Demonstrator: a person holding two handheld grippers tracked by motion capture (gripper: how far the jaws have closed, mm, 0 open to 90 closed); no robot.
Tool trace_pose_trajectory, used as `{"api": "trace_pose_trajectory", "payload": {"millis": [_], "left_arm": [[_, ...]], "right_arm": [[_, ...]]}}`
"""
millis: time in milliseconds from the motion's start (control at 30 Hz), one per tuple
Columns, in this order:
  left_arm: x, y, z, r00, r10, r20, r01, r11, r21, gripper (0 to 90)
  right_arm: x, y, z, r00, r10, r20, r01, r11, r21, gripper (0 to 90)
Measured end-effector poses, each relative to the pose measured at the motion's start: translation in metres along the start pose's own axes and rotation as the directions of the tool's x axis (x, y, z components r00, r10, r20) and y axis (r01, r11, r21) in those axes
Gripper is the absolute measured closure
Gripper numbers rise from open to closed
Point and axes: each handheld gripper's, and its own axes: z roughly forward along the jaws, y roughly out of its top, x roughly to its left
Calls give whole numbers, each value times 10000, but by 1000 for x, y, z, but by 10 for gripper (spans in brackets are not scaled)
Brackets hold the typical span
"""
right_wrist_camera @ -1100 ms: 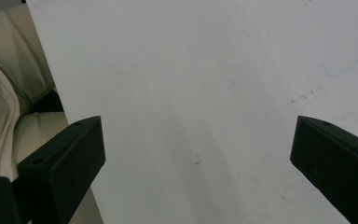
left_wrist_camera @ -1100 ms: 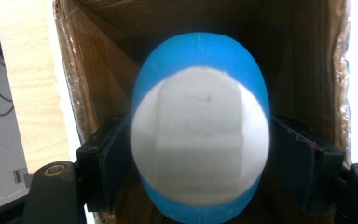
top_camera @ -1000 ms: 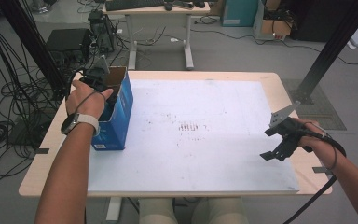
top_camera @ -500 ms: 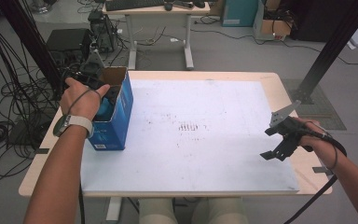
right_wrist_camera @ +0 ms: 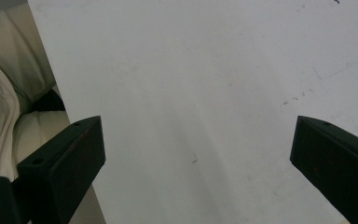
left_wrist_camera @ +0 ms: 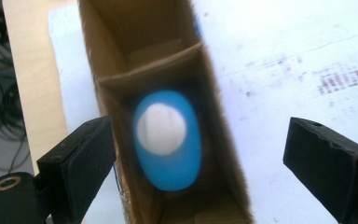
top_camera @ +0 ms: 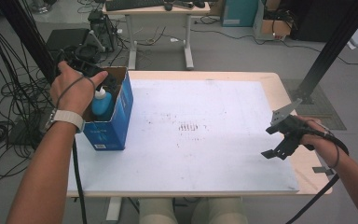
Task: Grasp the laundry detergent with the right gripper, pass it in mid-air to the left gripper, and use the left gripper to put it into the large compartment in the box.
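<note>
While the blue bottle stands upright in a compartment of the cardboard box at the desk's left edge, its white cap pointing up, the left hand-held gripper hangs directly above it, its jaws just opened wide and apart from the bottle. Far nearer than the right hand-held gripper, which waits released and empty well apart over the desk's right side, the left one has the bottle straight below along its own axis.
</note>
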Motion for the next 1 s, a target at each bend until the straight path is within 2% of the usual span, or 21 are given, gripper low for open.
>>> {"api": "trace_pose_trajectory", "payload": {"millis": [67,133,200,267,367,433,500,533,567,733,867,900,967,1000], "left_arm": [[-6,3,-9,9993,366,77,-365,9993,-130,91],[-11,6,-15,9977,678,34,-677,9976,-162,85],[-16,8,-20,9952,941,252,-936,9954,-191,76],[-21,9,-24,9922,1215,259,-1209,9923,-262,73],[-29,10,-29,9851,1677,387,-1665,9855,-331,72],[-36,11,-33,9762,2112,486,-2097,9772,-332,71],[-42,10,-35,9709,2316,618,-2293,9725,-414,71],[-47,10,-36,9646,2560,632,-2535,9663,-444,72],[-49,10,-37,9619,2647,685,-2620,9640,-453,72],[-65,9,-39,9373,3355,944,-3345,9420,-270,75],[-74,9,-40,9113,3925,1245,-3921,9195,-288,76],[-78,9,-39,9084,3974,1300,-3962,9175,-358,76],[-82,8,-38,8988,4144,1430,-4127,9099,-424,77],[-85,8,-38,8880,4345,1506,-4332,9003,-432,77]], "right_arm": [[-4,1,1,9988,-497,-6,496,9985,-247,32],[-4,1,-1,9989,-473,19,473,9986,-215,32],[-3,1,-2,9991,-422,20,423,9988,-227,32],[-4,1,-3,9986,-535,22,535,9984,-202,32],[-3,2,-4,9989,-469,8,469,9987,-203,32],[-4,2,-5,9986,-530,32,531,9984,-206,32],[-4,3,-6,9985,-539,50,540,9984,-189,32],[-4,3,-6,9989,-467,10,467,9987,-222,32],[-4,3,-6,9989,-475,37,476,9987,-205,32],[-3,5,-7,9988,-498,-12,497,9986,-189,32],[0,7,-9,9983,-579,1,579,9981,-193,32],[1,7,-9,9986,-528,-8,528,9984,-206,33],[3,8,-10,9983,-576,-16,576,9981,-214,33],[3,8,-11,9981,-614,-4,614,9979,-191,33]]}}
